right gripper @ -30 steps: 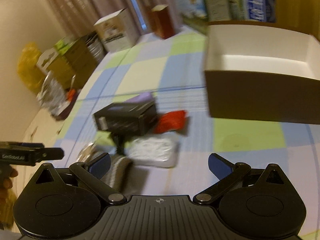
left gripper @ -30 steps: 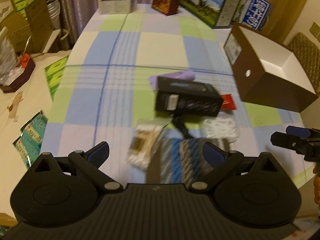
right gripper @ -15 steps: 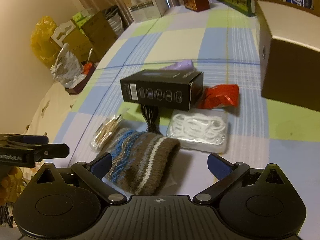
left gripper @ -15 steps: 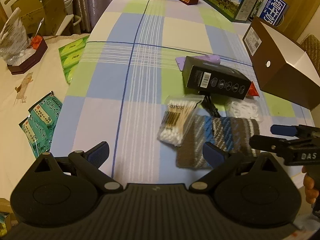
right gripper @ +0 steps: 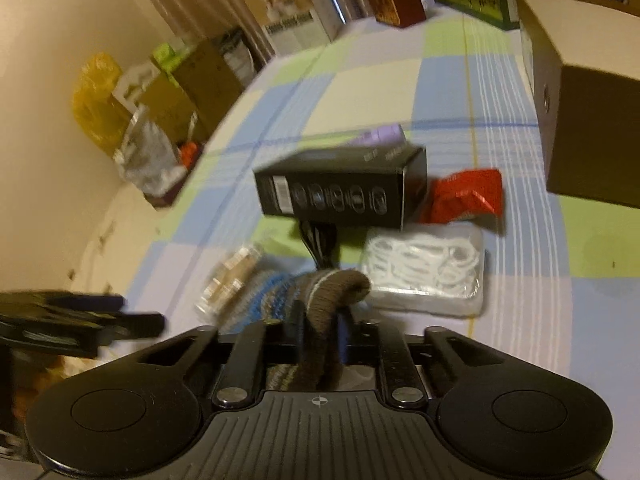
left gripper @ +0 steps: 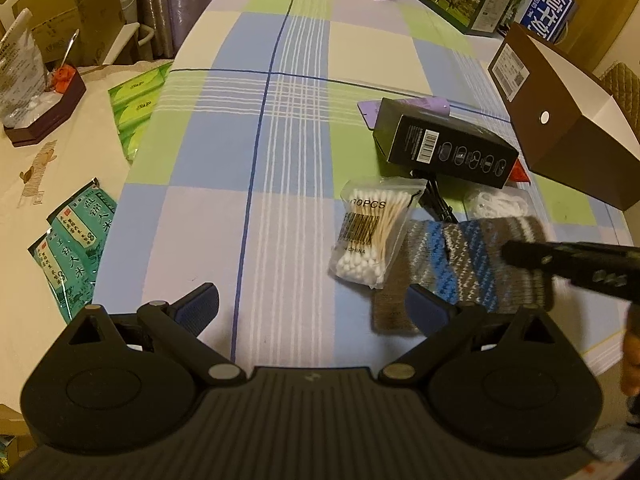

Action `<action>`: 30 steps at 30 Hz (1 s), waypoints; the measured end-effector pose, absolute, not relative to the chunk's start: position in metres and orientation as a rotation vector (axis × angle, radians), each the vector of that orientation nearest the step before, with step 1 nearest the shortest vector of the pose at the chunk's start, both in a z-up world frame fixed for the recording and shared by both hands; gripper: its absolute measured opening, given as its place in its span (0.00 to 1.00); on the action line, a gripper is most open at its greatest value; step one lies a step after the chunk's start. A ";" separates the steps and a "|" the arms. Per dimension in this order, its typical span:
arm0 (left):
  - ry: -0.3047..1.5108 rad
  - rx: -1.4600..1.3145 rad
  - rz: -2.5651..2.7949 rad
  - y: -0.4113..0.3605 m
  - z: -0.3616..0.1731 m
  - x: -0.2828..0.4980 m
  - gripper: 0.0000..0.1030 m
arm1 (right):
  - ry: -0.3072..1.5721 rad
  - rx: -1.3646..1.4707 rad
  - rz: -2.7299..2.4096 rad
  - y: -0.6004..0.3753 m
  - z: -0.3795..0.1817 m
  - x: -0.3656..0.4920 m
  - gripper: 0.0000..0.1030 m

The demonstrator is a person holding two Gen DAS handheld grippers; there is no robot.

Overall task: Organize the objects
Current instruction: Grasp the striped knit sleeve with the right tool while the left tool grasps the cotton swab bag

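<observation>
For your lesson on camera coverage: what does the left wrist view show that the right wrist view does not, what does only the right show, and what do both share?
Only the left wrist view: the left gripper open over bare cloth, the green packets at the table's left edge, and the swab bag's print.

Only the right wrist view: the right gripper shut on the knit hat, and the whole red packet.

Both: hat, swab bag, black box, brown box, white bag.

Brown, grey and blue striped knit hat (left gripper: 476, 264); checked tablecloth (left gripper: 280, 128), seemingly blue-green-lilac.
</observation>
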State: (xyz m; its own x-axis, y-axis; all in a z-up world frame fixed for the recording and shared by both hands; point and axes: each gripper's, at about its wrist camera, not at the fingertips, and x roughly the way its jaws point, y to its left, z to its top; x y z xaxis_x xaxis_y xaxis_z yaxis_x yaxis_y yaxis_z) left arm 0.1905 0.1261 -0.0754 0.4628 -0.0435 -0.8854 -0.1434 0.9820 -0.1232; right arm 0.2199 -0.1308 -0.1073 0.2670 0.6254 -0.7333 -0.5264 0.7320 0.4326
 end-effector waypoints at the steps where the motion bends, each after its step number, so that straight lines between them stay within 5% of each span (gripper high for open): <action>1: 1.089 -0.191 0.058 0.127 -0.076 0.192 0.95 | 1.026 0.125 0.781 -0.134 -0.102 0.219 0.08; 16: 1.098 -0.093 -0.068 0.096 -0.091 0.238 0.90 | 0.835 0.268 0.644 -0.195 -0.033 0.228 0.07; 30: 1.131 0.025 -0.076 0.067 -0.119 0.273 0.60 | 0.780 0.401 0.409 -0.283 -0.014 0.247 0.07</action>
State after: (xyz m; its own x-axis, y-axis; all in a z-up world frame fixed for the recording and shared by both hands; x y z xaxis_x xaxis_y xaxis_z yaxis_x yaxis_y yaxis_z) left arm 0.2728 0.0670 -0.1191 0.4231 -0.0483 -0.9048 0.0737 0.9971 -0.0188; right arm 0.2473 -0.2827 -0.0143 0.6416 0.4924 -0.5881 -0.2033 0.8485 0.4887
